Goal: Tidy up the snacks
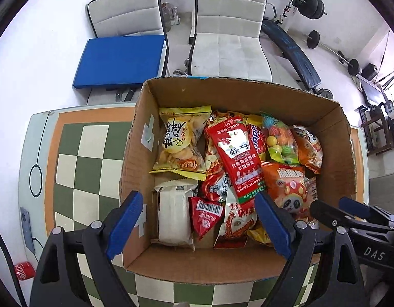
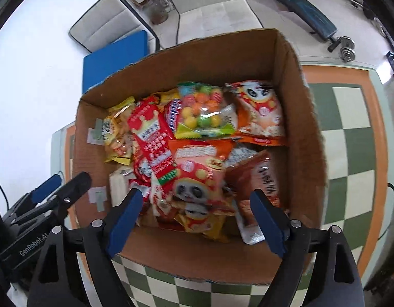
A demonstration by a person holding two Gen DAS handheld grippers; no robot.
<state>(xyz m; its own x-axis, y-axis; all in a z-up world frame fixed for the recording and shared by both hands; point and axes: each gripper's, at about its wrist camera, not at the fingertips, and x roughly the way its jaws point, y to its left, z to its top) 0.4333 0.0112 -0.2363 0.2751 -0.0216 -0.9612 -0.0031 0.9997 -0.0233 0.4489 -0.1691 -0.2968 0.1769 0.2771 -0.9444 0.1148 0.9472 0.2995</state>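
An open cardboard box on the checkered table holds several snack packets. Among them are a yellow packet, a long red packet, a white packet, a bag of coloured candy balls and an orange panda bag. My left gripper hangs open over the box's near left part, above the white and small red packets. My right gripper stands open over the panda bag, its pads clear of it. A brown-red packet lies by its right finger. Each gripper shows at the edge of the other's view.
The box fills much of the green and cream checkered table. A grey device with a cable lies at the table's left edge. A red cola can is on the floor. White chairs, a blue cushion and gym gear stand behind.
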